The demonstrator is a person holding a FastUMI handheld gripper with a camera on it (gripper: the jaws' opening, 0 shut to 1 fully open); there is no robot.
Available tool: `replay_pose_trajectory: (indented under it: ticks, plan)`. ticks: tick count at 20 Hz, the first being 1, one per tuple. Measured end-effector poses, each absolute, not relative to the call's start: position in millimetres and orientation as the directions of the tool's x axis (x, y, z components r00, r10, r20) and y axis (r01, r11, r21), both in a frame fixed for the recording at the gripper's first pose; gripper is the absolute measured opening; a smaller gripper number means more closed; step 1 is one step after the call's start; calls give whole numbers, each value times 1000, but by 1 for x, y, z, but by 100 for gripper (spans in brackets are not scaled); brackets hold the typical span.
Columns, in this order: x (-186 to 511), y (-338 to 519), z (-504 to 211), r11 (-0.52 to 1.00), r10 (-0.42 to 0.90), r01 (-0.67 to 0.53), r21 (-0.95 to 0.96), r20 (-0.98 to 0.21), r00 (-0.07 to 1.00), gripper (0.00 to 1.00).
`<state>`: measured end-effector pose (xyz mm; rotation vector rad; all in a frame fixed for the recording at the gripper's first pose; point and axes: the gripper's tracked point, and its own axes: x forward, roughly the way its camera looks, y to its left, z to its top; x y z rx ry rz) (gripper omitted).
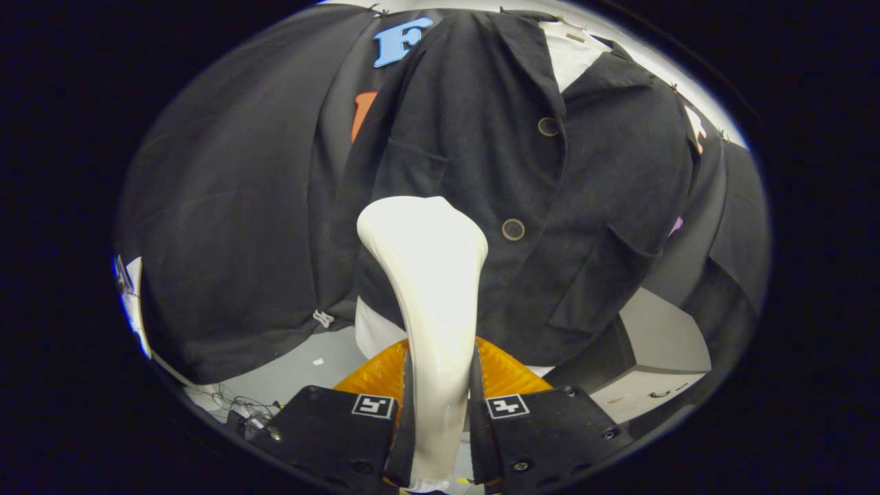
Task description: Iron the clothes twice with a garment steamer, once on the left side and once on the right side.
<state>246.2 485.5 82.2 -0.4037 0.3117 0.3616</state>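
Both fingers [411,412] of the gripper [440,405] press against the steamer [426,289], a smooth, glossy handle widening to a rounded head. Its head sits low against the dark jacket [481,158], on the panel beside the button row [513,229]. Fabric appears matte and woven, with flapped pockets. Neither pass can be confirmed complete; judging by position, one side is in progress.

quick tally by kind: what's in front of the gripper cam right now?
Garment steamer, clamped between the fingers of the gripper: 1
Dark jacket hanging just beyond the steamer head: 1
Buttons showing on the jacket front: 2
White shirt under the jacket collar: 1
Grey cabinet beside the jacket hem: 1
Total: 6
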Motion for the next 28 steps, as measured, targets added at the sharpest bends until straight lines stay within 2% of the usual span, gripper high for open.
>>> replay_pose_trajectory:
  ticks: [13, 22, 28]
  plan:
    - [242, 471, 12, 844, 260, -437, -310, -476, 840, 35]
    - [229, 449, 24, 853, 300, -448, -267, -452, 840, 35]
    - [208, 393, 69, 885, 363, -440, -153, -365, 857, 36]
